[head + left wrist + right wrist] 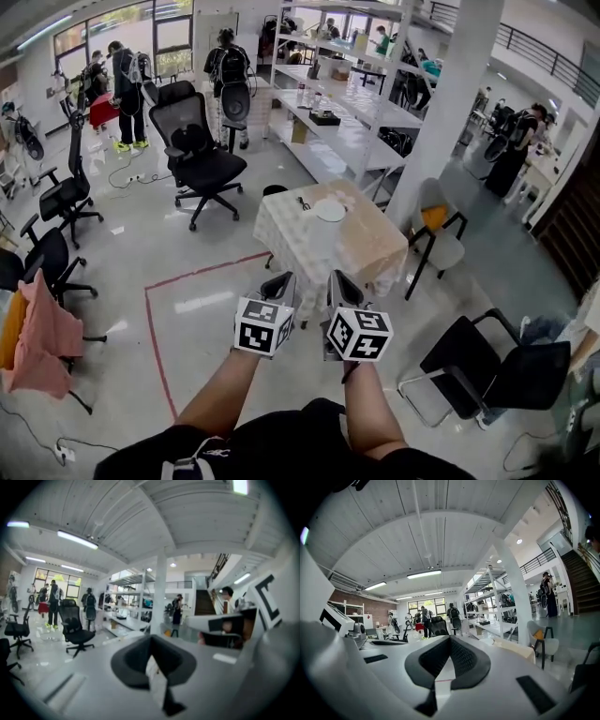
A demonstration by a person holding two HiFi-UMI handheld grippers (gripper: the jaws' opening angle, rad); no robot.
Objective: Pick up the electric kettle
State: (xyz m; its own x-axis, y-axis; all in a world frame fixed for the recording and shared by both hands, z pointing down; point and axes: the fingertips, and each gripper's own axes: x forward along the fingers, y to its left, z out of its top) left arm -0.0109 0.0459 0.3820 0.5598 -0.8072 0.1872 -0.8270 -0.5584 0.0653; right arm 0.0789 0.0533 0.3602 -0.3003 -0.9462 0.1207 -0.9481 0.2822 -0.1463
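A white round object [330, 210], apparently the electric kettle, stands on a cloth-covered table [370, 248] in the middle of the head view, well beyond both grippers. In the right gripper view the same object [489, 641] is small, on the table just right of the jaws. My left gripper [279, 284] and right gripper [343, 286] are held side by side in the air over the floor, short of the table's near edge, pointing toward it. Both have their dark pads closed together with nothing between them, as the left gripper view [151, 641] and right gripper view [450, 641] show.
A white chair [441, 246] stands at the table's right and a black chair [497, 370] is nearer me on the right. Black office chairs [202, 155] are at the left. A white pillar [441, 112] and long shelves [328, 122] rise behind. Red tape [159, 347] marks the floor.
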